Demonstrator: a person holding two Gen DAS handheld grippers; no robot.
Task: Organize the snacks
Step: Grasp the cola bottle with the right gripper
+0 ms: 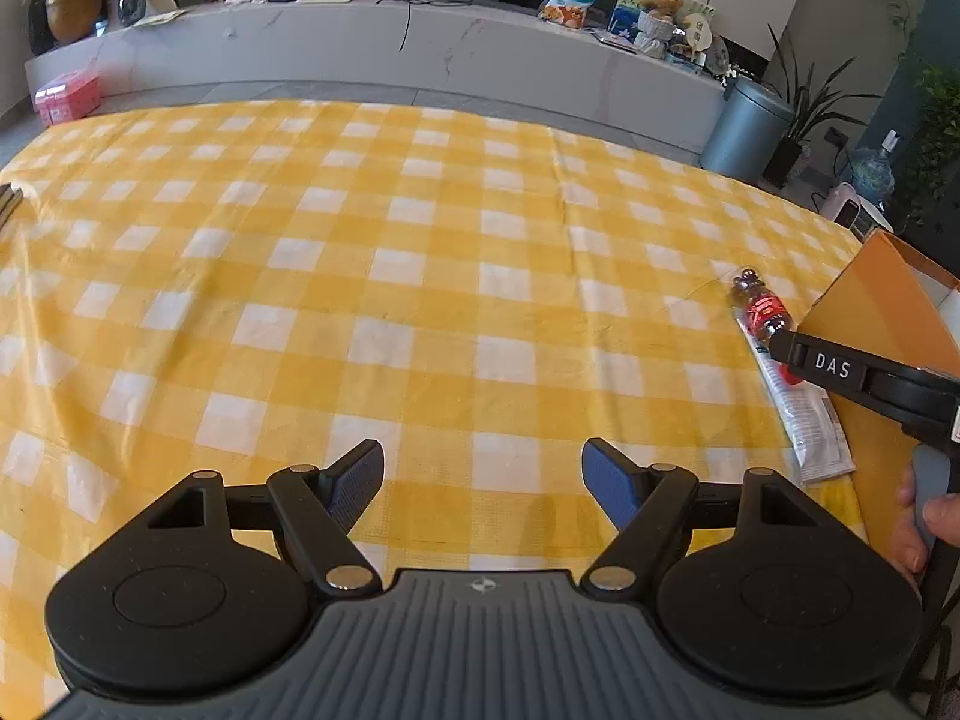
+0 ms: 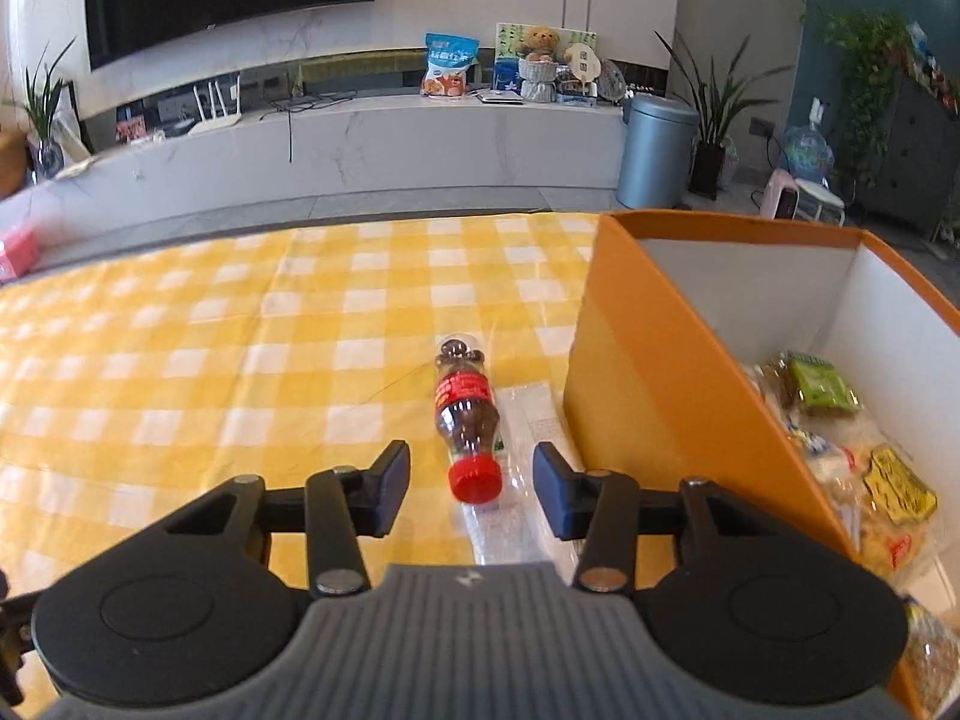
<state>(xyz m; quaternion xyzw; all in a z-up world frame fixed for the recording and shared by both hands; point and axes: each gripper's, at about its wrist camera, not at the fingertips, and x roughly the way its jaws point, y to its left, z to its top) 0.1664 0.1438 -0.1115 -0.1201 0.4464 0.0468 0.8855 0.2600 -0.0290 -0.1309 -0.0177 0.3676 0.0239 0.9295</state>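
Note:
A small cola-shaped candy bottle [image 2: 467, 414] with a red cap and red label lies on the yellow checked tablecloth [image 2: 240, 348], cap toward me. It rests against a clear white snack packet [image 2: 528, 462]. My right gripper [image 2: 472, 489] is open, its fingers on either side of the red cap, not touching it. An orange box [image 2: 636, 372] to the right holds several snack packs [image 2: 822, 387]. My left gripper [image 1: 483, 483] is open and empty over bare cloth. In the left wrist view the bottle [image 1: 762, 306], packet [image 1: 804, 420] and box [image 1: 882, 306] lie far right.
A white marble ledge [image 2: 360, 144] with a blue snack bag [image 2: 449, 66], a teddy bear and a router runs beyond the table. A grey bin [image 2: 657, 150] and plants stand on the floor at the right. A pink box [image 1: 66, 97] sits at the far left.

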